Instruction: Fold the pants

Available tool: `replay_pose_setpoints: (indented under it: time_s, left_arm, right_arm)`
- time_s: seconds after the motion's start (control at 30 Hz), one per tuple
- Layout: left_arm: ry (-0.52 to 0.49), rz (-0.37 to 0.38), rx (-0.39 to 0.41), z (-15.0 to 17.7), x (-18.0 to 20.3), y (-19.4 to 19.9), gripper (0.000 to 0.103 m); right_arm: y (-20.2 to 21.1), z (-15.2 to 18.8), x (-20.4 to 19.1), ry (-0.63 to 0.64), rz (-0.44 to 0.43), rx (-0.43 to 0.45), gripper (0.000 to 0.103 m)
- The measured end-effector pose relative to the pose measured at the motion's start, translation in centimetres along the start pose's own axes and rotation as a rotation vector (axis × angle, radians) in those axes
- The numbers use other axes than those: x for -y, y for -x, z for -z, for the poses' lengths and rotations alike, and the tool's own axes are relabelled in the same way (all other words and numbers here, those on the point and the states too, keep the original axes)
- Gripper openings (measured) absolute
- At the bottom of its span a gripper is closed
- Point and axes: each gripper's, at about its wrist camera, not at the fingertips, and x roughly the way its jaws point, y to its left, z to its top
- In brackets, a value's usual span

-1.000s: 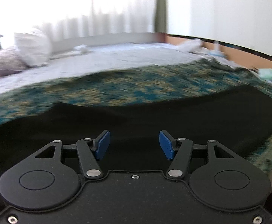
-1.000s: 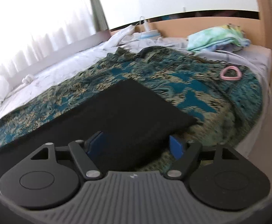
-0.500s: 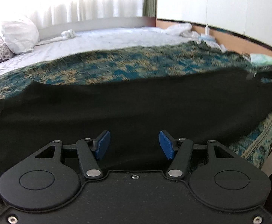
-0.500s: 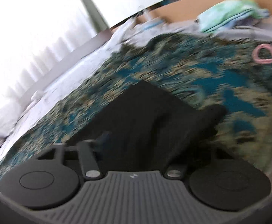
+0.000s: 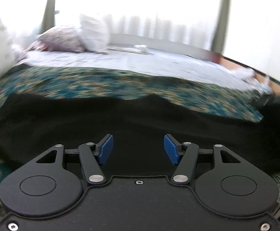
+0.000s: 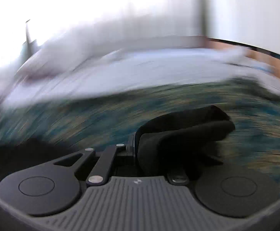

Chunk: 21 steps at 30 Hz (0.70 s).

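Black pants (image 5: pixel 120 119) lie stretched across the teal patterned bedspread (image 5: pixel 101 84). My left gripper (image 5: pixel 138 150) hovers over their near edge, blue pads apart and nothing between them. In the right wrist view, my right gripper (image 6: pixel 149 154) is closing, and a bunched end of the pants (image 6: pixel 188 132) is pinched between its jaws and lifted off the bedspread (image 6: pixel 101 115). The cloth hides its pads. The raised black end (image 5: pixel 274 111) also shows at the far right of the left wrist view. The right view is heavily blurred.
Beyond the bedspread is a white sheet (image 5: pixel 159 63). A patterned pillow (image 5: pixel 63 38) and a white pillow (image 5: pixel 93 32) lie at the back left by bright curtains. A wooden bed frame (image 5: pixel 278 88) shows at the right.
The right gripper's jaws closed on the pants' end, lifted it and swung it across the bed. The left gripper, still open, slid sideways along the pants toward the pillows.
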Motion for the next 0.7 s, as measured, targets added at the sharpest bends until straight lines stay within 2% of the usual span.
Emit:
replay_pose_setpoints:
  time_s: [0.07, 0.13, 0.17, 0.27, 0.3, 0.33, 0.37, 0.47, 0.53, 0.7]
  left_arm:
    - [0.042, -0.022, -0.010, 0.3, -2.4, 0.2, 0.057]
    - [0.069, -0.029, -0.019, 0.6, -4.1, 0.3, 0.057]
    - [0.079, -0.034, -0.022, 0.8, -4.9, 0.3, 0.057]
    - [0.095, -0.040, -0.023, 1.6, -6.5, 0.5, 0.057]
    - [0.101, -0.040, -0.021, 1.8, -6.8, 0.5, 0.057]
    - [0.106, -0.038, -0.019, 1.9, -7.1, 0.6, 0.057]
    - [0.112, -0.037, -0.015, 2.0, -7.5, 0.6, 0.057]
    - [0.126, -0.038, -0.005, 2.1, -7.9, 0.9, 0.057]
    - [0.130, -0.041, 0.002, 2.1, -8.2, 1.0, 0.057]
    - [0.131, -0.091, 0.016, 1.9, -9.4, 1.6, 0.058]
  right_arm:
    - [-1.8, 2.5, -6.5, 0.118, -0.086, -0.085, 0.010]
    - [-3.1, 5.1, -11.1, 0.200, -0.108, -0.151, 0.018]
    - [-3.1, 6.1, -12.8, 0.225, -0.123, -0.162, 0.024]
    - [-1.5, 7.5, -16.0, 0.328, -0.103, -0.112, 0.053]
    - [-0.9, 7.5, -16.3, 0.331, -0.123, -0.107, 0.066]
    - [-0.2, 7.4, -16.4, 0.321, -0.173, -0.102, 0.069]
    - [0.6, 7.3, -16.5, 0.314, -0.224, -0.108, 0.071]
    - [3.1, 7.5, -16.9, 0.365, -0.298, -0.095, 0.080]
    - [4.5, 7.8, -17.1, 0.400, -0.325, -0.076, 0.087]
    - [6.9, 7.2, -16.1, 0.393, -0.403, -0.017, 0.093]
